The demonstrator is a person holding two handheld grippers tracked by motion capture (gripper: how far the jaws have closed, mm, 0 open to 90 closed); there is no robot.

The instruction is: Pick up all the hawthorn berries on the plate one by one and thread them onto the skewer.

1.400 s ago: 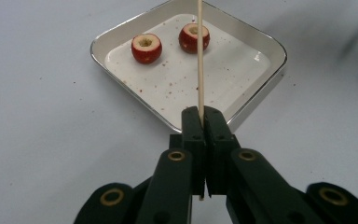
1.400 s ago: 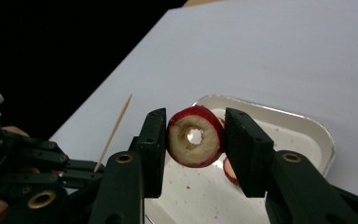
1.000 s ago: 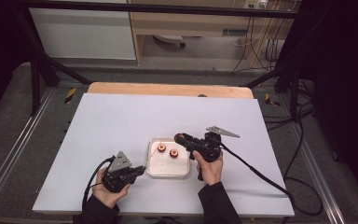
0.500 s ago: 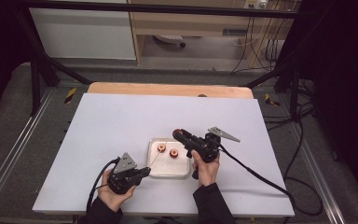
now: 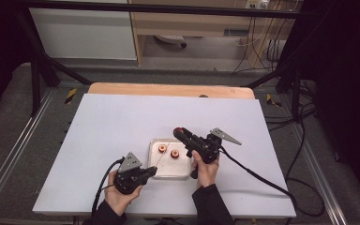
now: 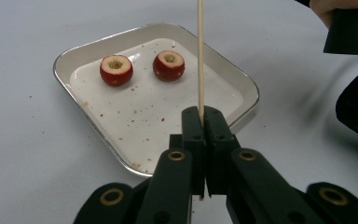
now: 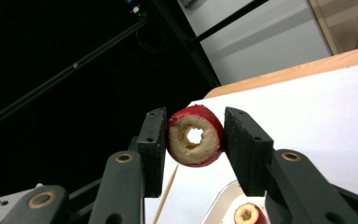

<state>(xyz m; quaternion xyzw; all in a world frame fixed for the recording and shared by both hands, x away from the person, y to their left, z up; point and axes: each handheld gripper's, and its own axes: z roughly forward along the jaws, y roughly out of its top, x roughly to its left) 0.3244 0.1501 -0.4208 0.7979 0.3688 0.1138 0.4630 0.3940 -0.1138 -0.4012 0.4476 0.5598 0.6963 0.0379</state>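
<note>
A: Far left on the white table [image 5: 103,126], near the front edge: left gripper [image 5: 151,171], held low in the person's left hand [image 5: 117,199]. Jaws clamped tight on a thin wooden skewer [image 6: 199,56].

B: Skewer direction?

A: In the left gripper view it runs straight up from the jaws, over the tray and out of the top of the picture. In the high view it slants up and to the right, towards the right gripper.

B: Next, the tray?

A: Shallow metal tray [image 5: 155,142] at table centre, just right of the left gripper. Two cored red fruits inside, at the far end: left fruit [image 6: 116,70], right fruit [image 6: 168,65], side by side, not touching, hollow ends up. Red crumbs on the tray floor.

B: Right side?

A: Right gripper [image 5: 178,133], in the right hand [image 5: 205,171], raised over the tray's far right corner. Jaws closed on a third cored fruit [image 7: 196,136], one pad on each red side. Bored hole faces the right gripper camera; you can see right through it.

B: Skewer tip in the hole?

A: No. In the right gripper view the skewer's pointed end is below the fruit, between the jaws, clear of it.
</note>
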